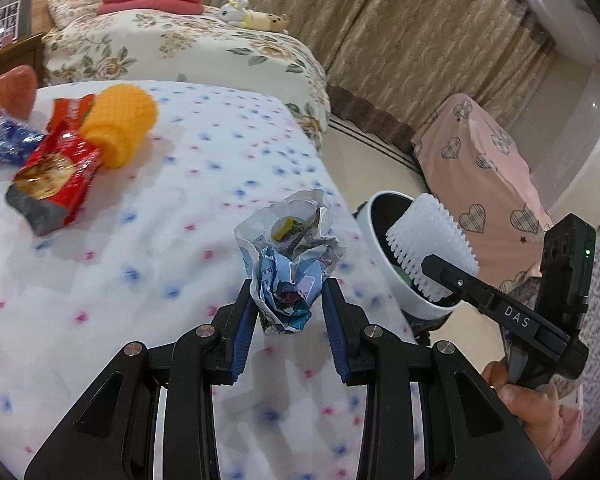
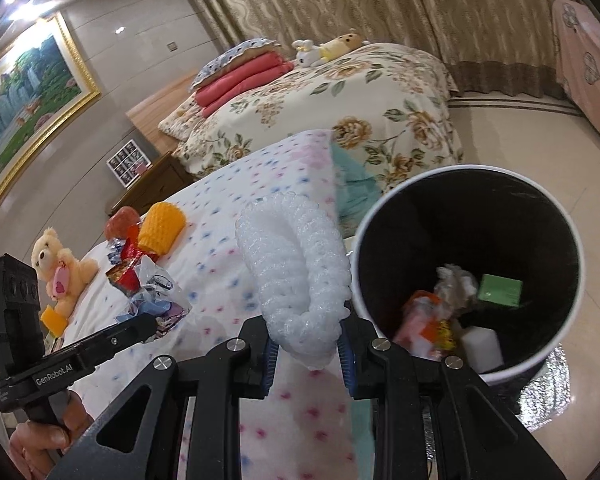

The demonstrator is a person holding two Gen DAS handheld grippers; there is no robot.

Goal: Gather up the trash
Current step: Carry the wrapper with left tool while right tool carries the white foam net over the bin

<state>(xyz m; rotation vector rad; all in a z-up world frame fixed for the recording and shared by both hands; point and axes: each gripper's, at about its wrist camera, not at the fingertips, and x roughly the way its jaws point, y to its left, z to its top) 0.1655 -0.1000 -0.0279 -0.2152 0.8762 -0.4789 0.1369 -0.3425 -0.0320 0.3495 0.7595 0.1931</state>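
- The left gripper (image 1: 288, 312), at lower centre of its view, had its fingers clamped on a crumpled wrapper (image 1: 290, 256), which was lifted clear of the spotted bedcover (image 1: 180, 280).
- The right gripper (image 2: 308, 344), at lower centre of its own view, pinched a white foam net (image 2: 296, 264) narrowly between its pads; the net stood up over the cover, just left of the bin.
- The bin (image 2: 380, 216), at right of the right view, stood on the floor beside the bed edge and already held several pieces: a green box (image 2: 500, 289), a white block (image 2: 482, 346) and some orange-and-pink wrappers (image 2: 424, 322). So part of the collecting looked done.
- Neither held piece was over the bin mouth in the right view; both still had to be dropped in. In the left view the net appeared in front of the rim, though whether it was above the opening could not be told.
- Farther off, at upper left of the left view, more lay on the cover: a red packet (image 1: 56, 176), a blue wrapper (image 1: 6, 142) and an orange foam net (image 1: 120, 124), with a reddish fruit (image 1: 10, 94) behind them.
- By my judgement the task was roughly midway, with two drops pending and that far cluster to fetch.
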